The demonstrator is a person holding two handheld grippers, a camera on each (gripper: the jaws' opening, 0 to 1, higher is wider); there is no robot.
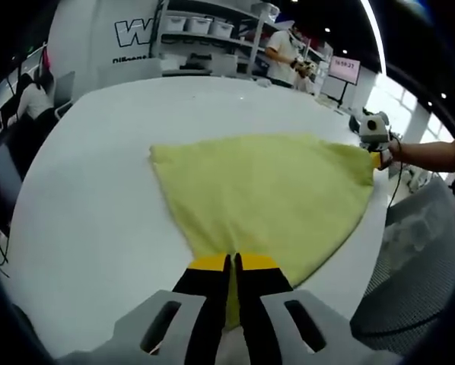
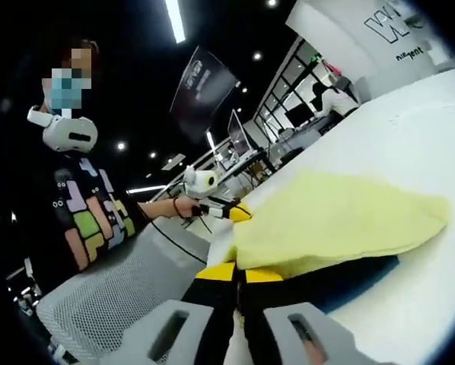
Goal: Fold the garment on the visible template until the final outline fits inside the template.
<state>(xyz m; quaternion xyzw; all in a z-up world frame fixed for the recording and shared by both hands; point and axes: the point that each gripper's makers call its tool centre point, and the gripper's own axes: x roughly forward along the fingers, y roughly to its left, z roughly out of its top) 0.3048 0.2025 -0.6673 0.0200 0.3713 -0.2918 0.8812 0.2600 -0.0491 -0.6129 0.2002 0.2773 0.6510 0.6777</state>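
Observation:
A yellow garment (image 1: 265, 194) lies spread on the white table (image 1: 90, 205). My left gripper (image 1: 233, 262) is shut on its near edge, and yellow cloth runs down between the closed jaws. At the cloth's far right corner the right gripper (image 1: 376, 150) pinches the fabric. In the right gripper view, my right gripper (image 2: 239, 272) is shut on the garment (image 2: 342, 220), whose edge is lifted. A dark blue template (image 2: 357, 277) shows under it. The left gripper (image 2: 226, 208) grips the cloth's far corner.
A grey mesh chair (image 1: 418, 266) stands by the table's right edge. The person (image 2: 87, 205) holding the grippers stands at the table's side. Shelves with boxes (image 1: 205, 38) and another person (image 1: 284, 53) are beyond the far edge.

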